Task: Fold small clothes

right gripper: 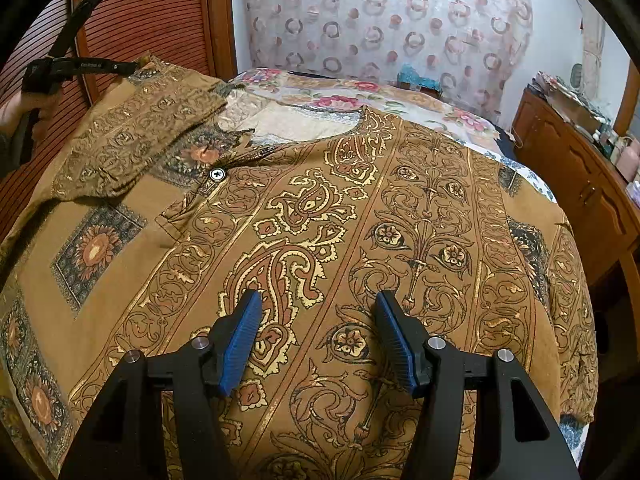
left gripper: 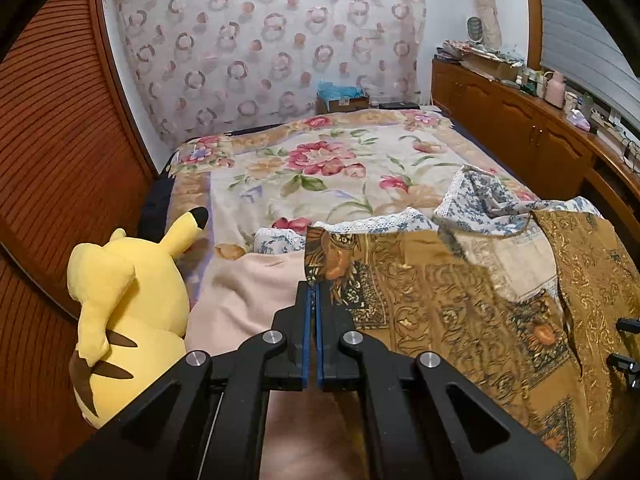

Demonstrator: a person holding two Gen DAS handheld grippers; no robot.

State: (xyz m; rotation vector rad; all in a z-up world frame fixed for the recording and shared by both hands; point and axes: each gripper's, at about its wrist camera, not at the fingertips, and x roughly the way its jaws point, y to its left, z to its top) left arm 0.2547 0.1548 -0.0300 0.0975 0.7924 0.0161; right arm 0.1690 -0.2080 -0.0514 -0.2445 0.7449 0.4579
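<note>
We are pinching a corner of the brown paisley shirt (left gripper: pixel 460 300) in our left gripper (left gripper: pixel 312 286), its blue pads clamped on the fabric and lifting it. Our right gripper (right gripper: pixel 318 300) is hovering with fingers spread over the shirt lying across the floral bedspread (left gripper: pixel 320 160), beside a Pikachu plush (left gripper: pixel 128 300).

I am in a home bedroom: a bed (left gripper: pixel 320 168) with floral cover, patterned curtain (left gripper: pixel 264 40) behind, wooden dresser (left gripper: pixel 520 120) at right, yellow plush toy (left gripper: pixel 124 300) at left.
</note>
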